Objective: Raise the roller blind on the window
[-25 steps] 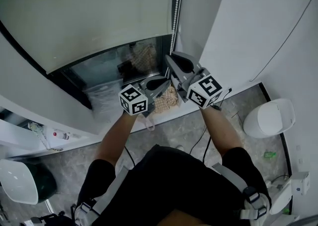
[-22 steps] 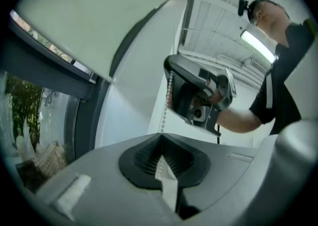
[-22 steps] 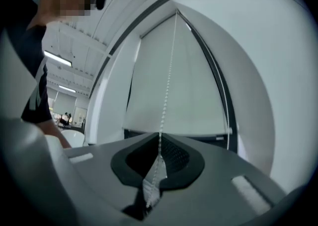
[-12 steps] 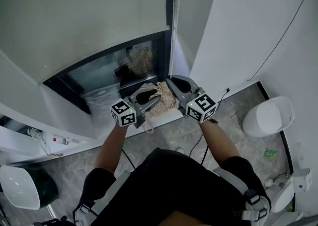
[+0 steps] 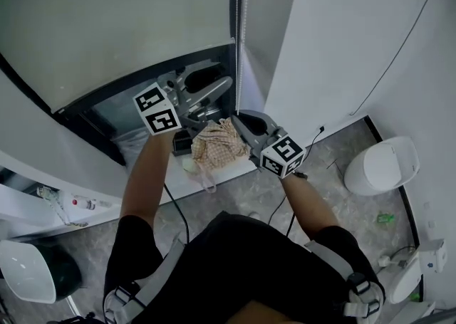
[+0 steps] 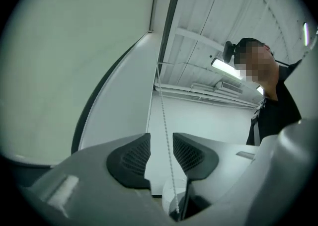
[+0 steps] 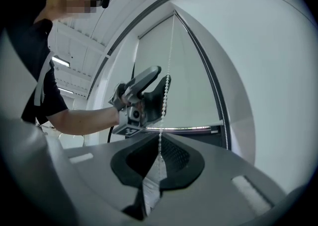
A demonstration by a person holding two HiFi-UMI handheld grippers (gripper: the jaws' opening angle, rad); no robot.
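Observation:
The pale roller blind (image 5: 121,23) covers most of the window, with dark glass showing below its bottom edge. Its white bead chain (image 5: 242,30) hangs down the window's right side. My left gripper (image 5: 226,78) is raised beside the chain. In the left gripper view it (image 6: 161,145) stands open, and the chain (image 6: 164,120) runs between the pads without touching them. My right gripper (image 5: 239,116) is lower down, near the sill. In the right gripper view it (image 7: 159,143) is shut on the bead chain (image 7: 166,88), with the left gripper (image 7: 158,87) above it.
A beige woven cloth (image 5: 217,141) lies on the white window sill (image 5: 178,176). A white wall (image 5: 335,38) stands close on the right. On the floor are a white bin (image 5: 381,166), a cable and another bin (image 5: 28,273) at the lower left.
My left gripper has opened, let go of the chain and risen along it toward the blind. My right gripper has come lower, still shut on the chain.

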